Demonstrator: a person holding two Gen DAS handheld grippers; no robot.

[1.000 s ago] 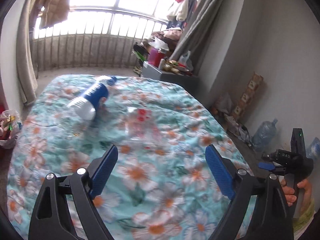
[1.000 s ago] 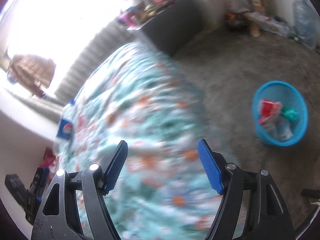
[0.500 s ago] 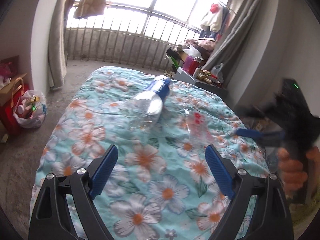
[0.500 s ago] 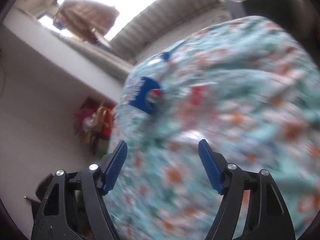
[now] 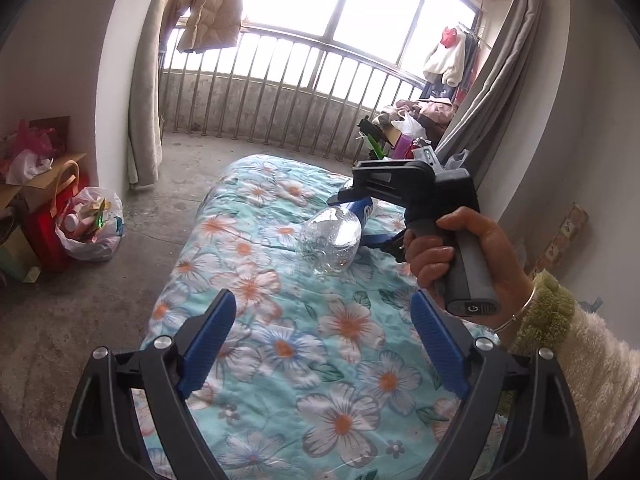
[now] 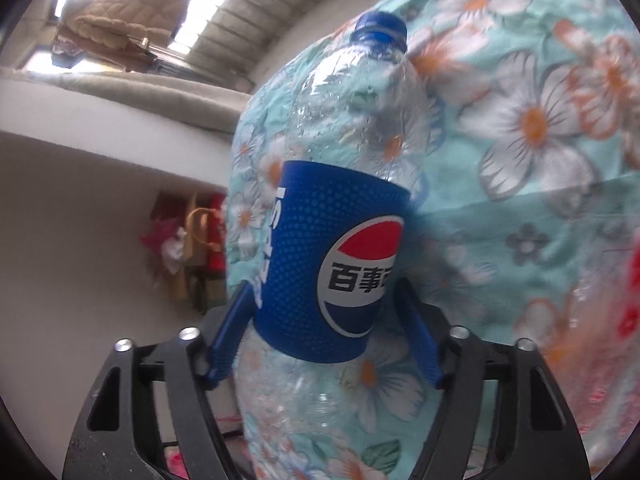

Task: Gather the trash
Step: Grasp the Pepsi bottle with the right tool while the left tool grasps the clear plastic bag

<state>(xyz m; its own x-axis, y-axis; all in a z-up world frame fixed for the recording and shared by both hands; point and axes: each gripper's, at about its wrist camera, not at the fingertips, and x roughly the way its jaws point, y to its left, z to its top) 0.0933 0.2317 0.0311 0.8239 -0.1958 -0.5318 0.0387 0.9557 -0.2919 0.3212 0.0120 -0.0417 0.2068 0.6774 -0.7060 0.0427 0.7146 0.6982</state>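
Observation:
An empty clear plastic Pepsi bottle (image 5: 332,240) with a blue label and blue cap lies on the floral bedspread (image 5: 320,360). In the right wrist view the bottle (image 6: 336,264) sits between my right gripper's blue fingers, which straddle its label; the jaws look open around it, touching or nearly touching. My right gripper (image 6: 324,344) shows in the left wrist view as a black tool held by a hand (image 5: 440,248) above the bottle. My left gripper (image 5: 324,340) is open and empty over the near part of the bed. A clear wrapper with red print (image 6: 628,300) lies at the right edge.
A white plastic bag of trash (image 5: 90,224) and red bags stand on the concrete floor left of the bed. A railing and window (image 5: 300,92) are behind. A cluttered table (image 5: 408,132) stands at the back right.
My right gripper swung from the floor basket side over to the bottle and now straddles it. My left gripper pulled back and turned left, showing more floor.

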